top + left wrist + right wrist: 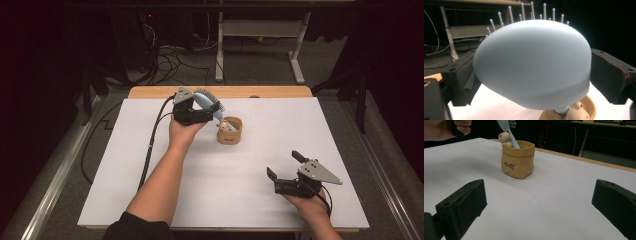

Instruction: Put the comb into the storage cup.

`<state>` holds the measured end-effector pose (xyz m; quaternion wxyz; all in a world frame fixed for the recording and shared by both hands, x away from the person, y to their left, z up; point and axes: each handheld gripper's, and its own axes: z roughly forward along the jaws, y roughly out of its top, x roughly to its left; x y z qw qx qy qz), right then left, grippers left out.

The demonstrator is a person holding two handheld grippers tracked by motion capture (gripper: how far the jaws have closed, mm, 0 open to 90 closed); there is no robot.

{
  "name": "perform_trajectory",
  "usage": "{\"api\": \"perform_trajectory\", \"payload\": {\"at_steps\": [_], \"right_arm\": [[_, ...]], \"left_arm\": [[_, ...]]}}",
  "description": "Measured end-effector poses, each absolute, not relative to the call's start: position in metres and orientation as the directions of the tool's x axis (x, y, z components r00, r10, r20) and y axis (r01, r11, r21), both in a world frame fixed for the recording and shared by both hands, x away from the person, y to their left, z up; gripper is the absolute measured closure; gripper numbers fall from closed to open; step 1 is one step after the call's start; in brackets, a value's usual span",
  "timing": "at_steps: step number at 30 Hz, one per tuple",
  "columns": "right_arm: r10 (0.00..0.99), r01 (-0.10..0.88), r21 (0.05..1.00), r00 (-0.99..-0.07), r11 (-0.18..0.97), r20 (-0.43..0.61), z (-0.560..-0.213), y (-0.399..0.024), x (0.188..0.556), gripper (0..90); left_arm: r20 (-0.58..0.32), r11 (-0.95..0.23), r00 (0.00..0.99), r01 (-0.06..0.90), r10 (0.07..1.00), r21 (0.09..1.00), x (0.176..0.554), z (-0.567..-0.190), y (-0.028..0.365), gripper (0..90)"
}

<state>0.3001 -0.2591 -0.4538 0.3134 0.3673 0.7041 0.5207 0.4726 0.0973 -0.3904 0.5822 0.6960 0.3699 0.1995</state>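
Probably a lab: a white-covered table [220, 200] on a dark floor, tangled cables [170, 60], and a height-adjustable desk frame [260, 30].

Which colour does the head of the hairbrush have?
Pale blue. The hairbrush head shows best in the left gripper view, with whitish bristles along its top edge.

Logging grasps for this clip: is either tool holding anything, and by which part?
The left tool brackets the pale blue hairbrush by its head, handle down in the yellow pot; whether its pads still press cannot be told. The right tool holds nothing.
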Motion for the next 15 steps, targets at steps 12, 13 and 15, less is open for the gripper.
{"api": "perform_trajectory", "payload": {"at_steps": [12,13,15], "right_arm": [[0.844,0.194,0.961,-0.533,0.196,-0.064,-0.453,-0.258,0.3,0.4],[0.844,0.193,0.961,-0.533,0.197,-0.066,-0.453,-0.258,0.3,0.4],[0.844,0.193,0.961,-0.533,0.197,-0.066,-0.453,-0.258,0.3,0.4]], "left_arm": [[-0.14,-0.081,0.68,0.282,0.72,0.956,0.453,-0.401,0.111,0.1],[-0.126,-0.094,0.683,0.276,0.719,0.957,0.45,-0.402,0.113,0.1],[-0.121,-0.098,0.687,0.271,0.716,0.957,0.443,-0.403,0.117,0.1]]}}
